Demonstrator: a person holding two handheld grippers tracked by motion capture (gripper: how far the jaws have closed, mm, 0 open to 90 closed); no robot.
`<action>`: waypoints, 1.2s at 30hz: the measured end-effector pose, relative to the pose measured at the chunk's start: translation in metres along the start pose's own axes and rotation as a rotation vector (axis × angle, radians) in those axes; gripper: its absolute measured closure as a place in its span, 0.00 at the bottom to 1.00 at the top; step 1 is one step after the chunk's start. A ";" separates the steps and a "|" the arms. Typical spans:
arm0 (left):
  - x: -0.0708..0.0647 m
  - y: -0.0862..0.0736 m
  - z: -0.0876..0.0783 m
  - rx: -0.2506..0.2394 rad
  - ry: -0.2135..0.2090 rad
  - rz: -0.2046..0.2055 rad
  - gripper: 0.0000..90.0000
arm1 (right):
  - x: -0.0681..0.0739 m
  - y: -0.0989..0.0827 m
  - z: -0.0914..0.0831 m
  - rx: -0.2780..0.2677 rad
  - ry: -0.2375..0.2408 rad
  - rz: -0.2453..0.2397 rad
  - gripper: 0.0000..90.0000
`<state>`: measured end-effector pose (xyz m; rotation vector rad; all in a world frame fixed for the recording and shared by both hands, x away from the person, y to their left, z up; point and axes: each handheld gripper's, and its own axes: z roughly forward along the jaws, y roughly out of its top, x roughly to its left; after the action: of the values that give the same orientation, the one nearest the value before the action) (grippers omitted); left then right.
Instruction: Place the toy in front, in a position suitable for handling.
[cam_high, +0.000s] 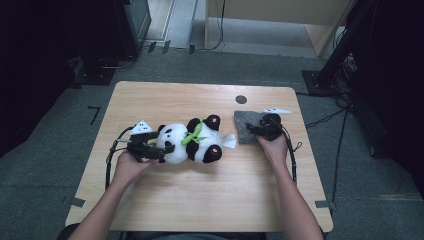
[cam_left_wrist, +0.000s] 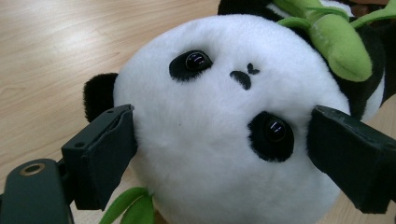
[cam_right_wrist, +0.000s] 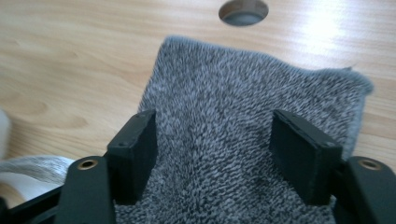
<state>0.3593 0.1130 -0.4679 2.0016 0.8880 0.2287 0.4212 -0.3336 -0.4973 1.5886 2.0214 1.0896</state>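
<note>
**Operator:** High view first: the panda (cam_high: 192, 141) lies on its back near the middle of the table (cam_high: 200, 200), head toward my left. My left gripper (cam_high: 159, 148) sits right at the panda's head. My right gripper (cam_high: 256, 129) is over the grey cloth (cam_high: 246, 125), which lies flat just past the panda's feet, apart from the toy.

**Observer:** Are the tongs holding anything?

**Operator:** Left gripper view puts the panda's head (cam_left_wrist: 224, 126) between my jaws. They stand wide, with the pads against the fur at both cheeks, but I see no dent in the plush, so I call it open, not a grip. On the right, the jaws are spread above the cloth (cam_right_wrist: 215, 154) and pinch nothing.

**Observer:** What worries you?

**Operator:** Two things, I'd guess. If I close the left jaws this far out on the round head, the plush may squirt out and roll. And if I pinch the cloth mid-panel, I may grab both folded layers or drag it into the panda's paper tag (cam_high: 229, 142).

**Observer:** Anything one camera gives you that another doesn't?

**Operator:** The right gripper view shows the cloth's fuzzy weave and folded edge, and the hole in the table (cam_right_wrist: 243, 11) beyond it. From above, it's a plain grey patch.
</note>
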 end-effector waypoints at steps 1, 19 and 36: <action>0.000 -0.001 0.001 0.000 -0.001 0.002 0.10 | 0.001 -0.001 0.003 0.007 -0.006 -0.011 0.35; -0.008 -0.016 0.000 -0.022 0.011 0.014 0.24 | 0.014 -0.021 0.018 -0.015 -0.130 -0.113 0.34; -0.014 -0.020 -0.003 -0.034 0.025 0.035 0.46 | 0.012 -0.023 0.012 -0.027 -0.114 -0.106 0.77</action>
<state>0.3378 0.1119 -0.4794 1.9877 0.8593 0.2875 0.4103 -0.3202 -0.5203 1.4774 1.9836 0.9609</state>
